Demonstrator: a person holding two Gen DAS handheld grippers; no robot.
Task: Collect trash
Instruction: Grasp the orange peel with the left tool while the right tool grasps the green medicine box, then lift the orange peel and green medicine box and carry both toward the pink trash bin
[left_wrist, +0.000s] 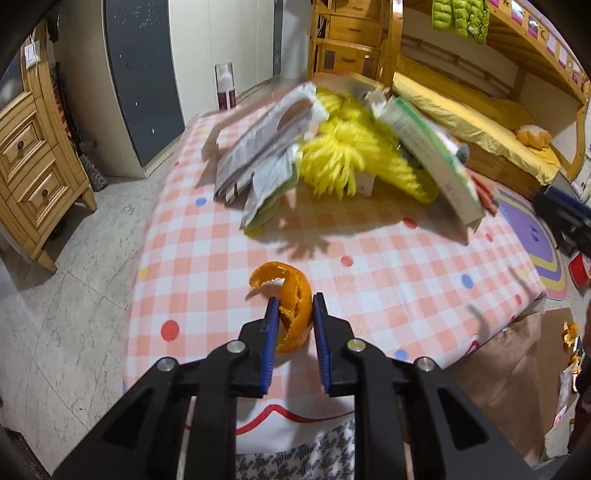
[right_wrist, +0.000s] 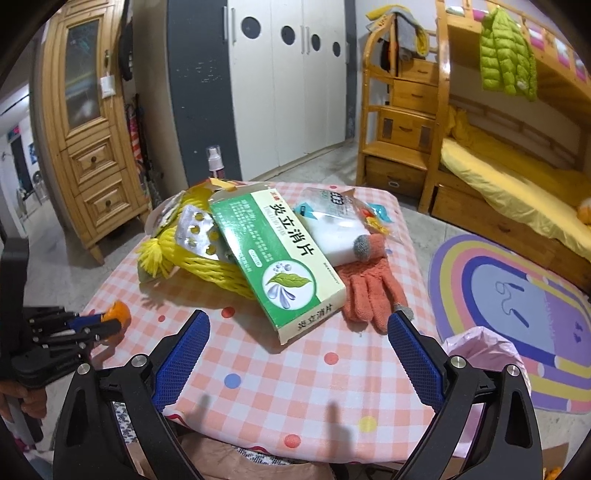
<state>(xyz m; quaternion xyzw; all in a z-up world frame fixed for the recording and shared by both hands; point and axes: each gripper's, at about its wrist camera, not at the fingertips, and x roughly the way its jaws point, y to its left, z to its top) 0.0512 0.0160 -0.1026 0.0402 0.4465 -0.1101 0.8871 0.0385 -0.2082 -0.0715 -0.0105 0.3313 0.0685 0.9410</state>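
A curled orange peel (left_wrist: 291, 295) lies on the checked tablecloth (left_wrist: 369, 258). My left gripper (left_wrist: 294, 301) has its blue pads on either side of the peel, touching or nearly touching it; the jaws stand narrowly apart. In the right wrist view the left gripper (right_wrist: 99, 325) shows at the left with the peel (right_wrist: 118, 312) at its tips. My right gripper (right_wrist: 297, 325) is wide open and empty above the near table edge. A green medicine box (right_wrist: 280, 258), an empty blister pack (right_wrist: 197, 232), yellow foam netting (right_wrist: 207, 266) and a plastic packet (right_wrist: 332, 221) lie piled on the table.
An orange glove (right_wrist: 369, 291) lies beside the box. A pink bag (right_wrist: 480, 343) sits at the table's right. A brown paper bag (left_wrist: 517, 369) stands on the floor. A spray bottle (right_wrist: 214, 162) stands at the far edge. A cabinet, bunk bed and rainbow rug surround the table.
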